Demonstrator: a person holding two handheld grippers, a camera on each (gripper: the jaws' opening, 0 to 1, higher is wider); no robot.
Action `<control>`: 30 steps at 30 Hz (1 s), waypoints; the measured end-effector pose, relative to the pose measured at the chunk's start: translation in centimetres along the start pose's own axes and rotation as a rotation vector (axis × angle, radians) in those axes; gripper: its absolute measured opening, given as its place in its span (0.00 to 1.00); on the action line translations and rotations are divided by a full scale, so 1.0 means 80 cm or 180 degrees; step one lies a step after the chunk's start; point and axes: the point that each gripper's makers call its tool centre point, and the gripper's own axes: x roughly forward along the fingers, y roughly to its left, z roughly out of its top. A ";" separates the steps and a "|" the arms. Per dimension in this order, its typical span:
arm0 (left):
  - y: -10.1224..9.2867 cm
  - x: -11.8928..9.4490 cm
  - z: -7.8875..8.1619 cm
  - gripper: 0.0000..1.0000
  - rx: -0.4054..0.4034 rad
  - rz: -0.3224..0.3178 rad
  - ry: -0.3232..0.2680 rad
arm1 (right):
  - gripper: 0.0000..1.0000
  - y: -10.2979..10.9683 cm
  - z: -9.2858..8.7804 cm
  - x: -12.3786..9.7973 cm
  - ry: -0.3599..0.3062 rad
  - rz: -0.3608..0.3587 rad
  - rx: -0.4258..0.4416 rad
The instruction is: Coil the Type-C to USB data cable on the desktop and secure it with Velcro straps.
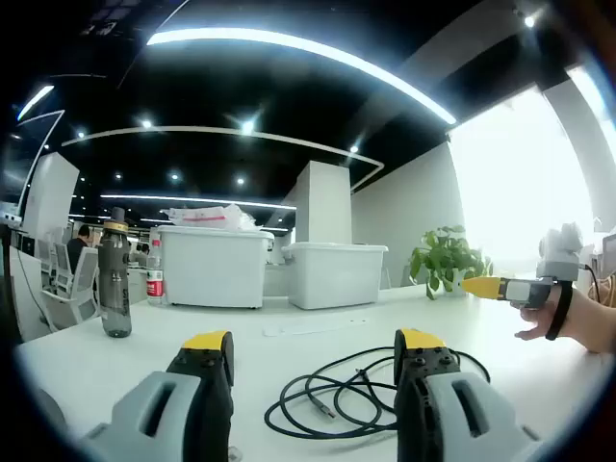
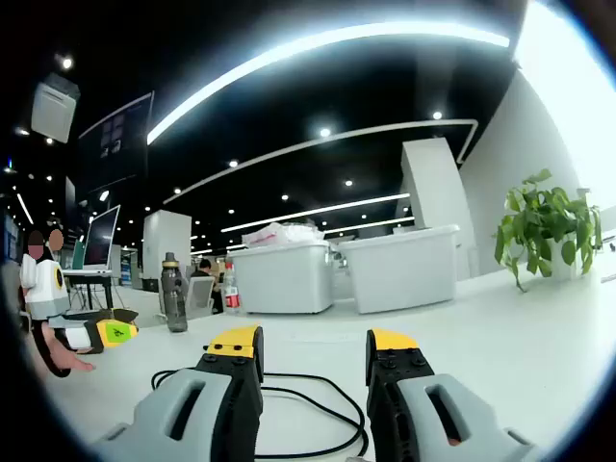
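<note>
On the white desktop (image 1: pixel 87 366) a single black data cable (image 1: pixel 337 395) lies in a loose, untidy loop, part of it between the tips of the left gripper (image 1: pixel 313 351), whose yellow-capped jaws stand wide apart with nothing in them. Seen from the other hand, the cable (image 2: pixel 318 409) curls just under and between the tips of the right gripper (image 2: pixel 313 346); those jaws are parted too and hold nothing. Both tools hover low over the desk, so my guess is that the coiling has not begun and this is the approach. The next move calls for one gripper to pin or lift a strand near an end while the other gathers the slack into even turns. I cannot make out a Velcro strap; a pale flat strip (image 1: pixel 313 327) lies beyond the cable, but what it is I cannot tell.

Counting the rest: two white storage bins (image 1: pixel 212 268), one dark water bottle (image 1: pixel 115 279), one smaller bottle with a red label (image 1: pixel 154 274), and one potted plant (image 1: pixel 445 262).
</note>
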 end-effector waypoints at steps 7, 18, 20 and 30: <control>-0.001 -0.002 0.003 0.65 -0.0120 -0.0046 -0.0031 | 0.41 0.000 0.000 0.000 0.0012 0.0025 0.0037; 0.000 -0.005 0.007 0.67 0.0032 -0.0015 0.0035 | 0.41 -0.019 0.000 -0.001 0.0065 0.0002 0.0253; -0.003 -0.005 0.013 0.66 -0.0041 -0.0058 0.0004 | 0.41 -0.020 -0.001 -0.001 0.0087 0.0009 0.0300; -0.026 0.012 0.018 0.65 0.0101 -0.0407 0.0225 | 0.42 -0.023 -0.011 -0.005 0.0294 0.0120 0.0225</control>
